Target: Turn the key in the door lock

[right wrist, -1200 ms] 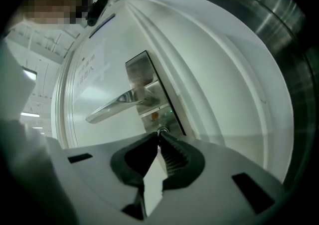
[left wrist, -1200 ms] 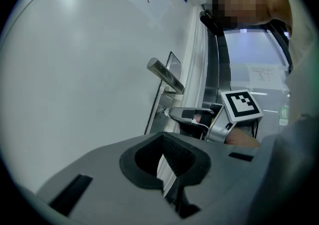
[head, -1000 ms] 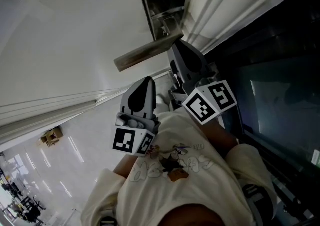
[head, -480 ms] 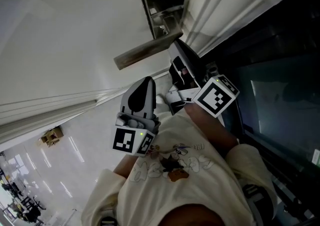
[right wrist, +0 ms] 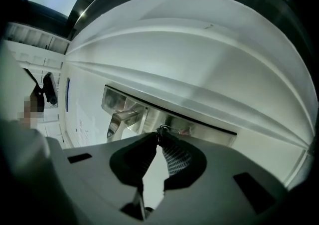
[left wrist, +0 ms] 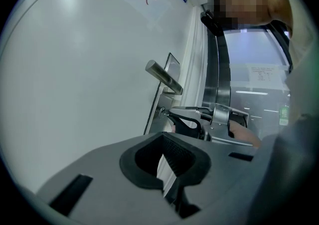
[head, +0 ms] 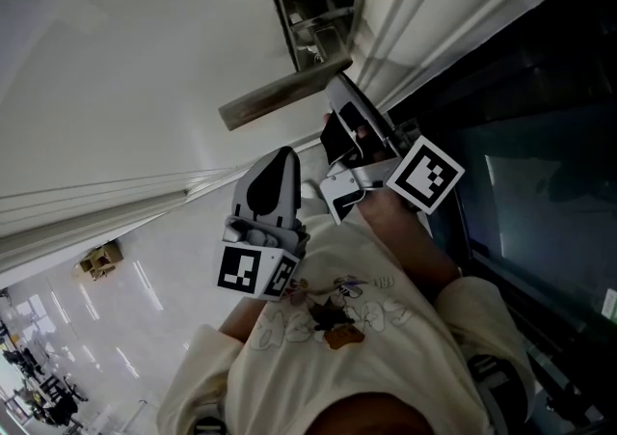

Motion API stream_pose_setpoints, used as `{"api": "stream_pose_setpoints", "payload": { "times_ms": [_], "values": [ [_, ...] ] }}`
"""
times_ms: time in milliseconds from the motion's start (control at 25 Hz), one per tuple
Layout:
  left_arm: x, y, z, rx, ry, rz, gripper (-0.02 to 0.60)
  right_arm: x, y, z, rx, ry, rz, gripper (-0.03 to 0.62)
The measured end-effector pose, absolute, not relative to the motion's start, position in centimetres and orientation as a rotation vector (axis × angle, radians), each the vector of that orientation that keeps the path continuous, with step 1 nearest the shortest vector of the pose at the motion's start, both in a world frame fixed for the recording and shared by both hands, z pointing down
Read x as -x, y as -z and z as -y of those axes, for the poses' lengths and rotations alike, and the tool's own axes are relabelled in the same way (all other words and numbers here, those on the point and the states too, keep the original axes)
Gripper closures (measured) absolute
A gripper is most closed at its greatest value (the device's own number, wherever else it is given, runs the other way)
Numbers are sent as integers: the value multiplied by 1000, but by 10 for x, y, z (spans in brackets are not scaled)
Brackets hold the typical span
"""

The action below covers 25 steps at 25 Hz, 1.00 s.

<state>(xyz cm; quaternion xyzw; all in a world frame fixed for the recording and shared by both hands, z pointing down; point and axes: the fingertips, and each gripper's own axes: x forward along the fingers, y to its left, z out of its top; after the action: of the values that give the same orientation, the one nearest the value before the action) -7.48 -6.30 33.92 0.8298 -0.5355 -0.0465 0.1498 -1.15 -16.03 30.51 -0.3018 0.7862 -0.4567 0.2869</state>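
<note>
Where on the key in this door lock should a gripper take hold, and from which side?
Pinch the head of the key, the only part sticking out of the lock plate below the handle. Come straight at the door, one jaw on each flat side.

Brushed metal handle [head: 284,95], smooth matt white door [head: 116,67].

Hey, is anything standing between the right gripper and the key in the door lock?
Nothing visible does. The right gripper has its jaws at the key in the lock, and they are opening with the key between their tips. The door handle sits off to one side, clear of them.
</note>
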Motion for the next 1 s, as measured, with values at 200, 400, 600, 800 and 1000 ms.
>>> {"api": "stream_pose_setpoints", "payload": {
  "times_ms": [200, 400, 600, 800, 1000],
  "values": [
    [74, -340, 61, -2382, 131, 1536, 577, 13, -303, 160, 818, 1180, -2136, 557],
    [74, -338, 60, -2384, 132, 1537, 577, 8, -299, 156, 844, 1113, -2171, 540],
    [74, -333, 63, -2398, 151, 1546, 577, -6, -301, 147, 949, 1024, -2254, 537],
    [75, -322, 62, -2421, 185, 1558, 577, -10, -291, 117, 982, 827, -2445, 585],
    [70, -316, 54, -2435, 174, 1525, 577, 12, -290, 102, 838, 846, -2556, 586]
  ]
}}
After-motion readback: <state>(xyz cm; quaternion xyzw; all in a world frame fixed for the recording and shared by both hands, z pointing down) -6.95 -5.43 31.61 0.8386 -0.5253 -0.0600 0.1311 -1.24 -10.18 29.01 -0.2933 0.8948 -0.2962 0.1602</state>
